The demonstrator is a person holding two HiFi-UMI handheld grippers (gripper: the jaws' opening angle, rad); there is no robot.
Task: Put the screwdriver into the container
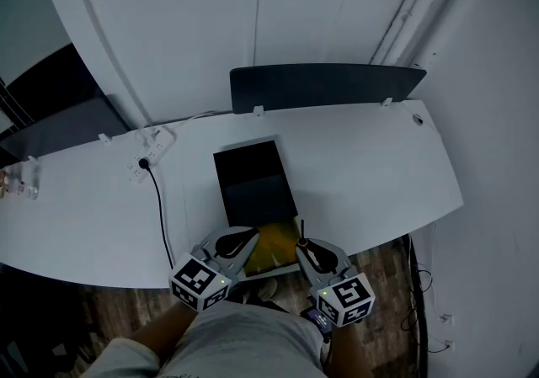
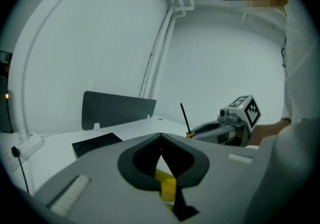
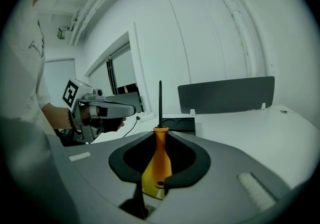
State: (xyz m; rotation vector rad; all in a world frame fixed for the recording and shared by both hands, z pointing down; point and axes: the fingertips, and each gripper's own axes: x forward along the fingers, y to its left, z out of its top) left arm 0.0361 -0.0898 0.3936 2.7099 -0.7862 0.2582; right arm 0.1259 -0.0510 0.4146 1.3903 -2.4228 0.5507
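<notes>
The right hand-held gripper (image 1: 301, 245) is clamped on the orange handle of the screwdriver (image 3: 159, 160), whose thin black shaft stands upright, tip toward 12 o'clock in the right gripper view. The left hand-held gripper (image 2: 160, 138) has its jaws together at the tips, with nothing between them. Both hover side by side over the near edge of the white table (image 1: 370, 166), just apart, with something yellow (image 1: 274, 252) below and between them (what it is I cannot tell). The black container (image 1: 253, 178) lies flat on the table at 12 o'clock from the grippers, close ahead, and the screwdriver is outside it. Beyond it, a dark partition (image 1: 328, 86) stands along the far edge. A power strip (image 1: 150, 149) and its black cable (image 1: 160, 208) lie at 10 o'clock.
</notes>
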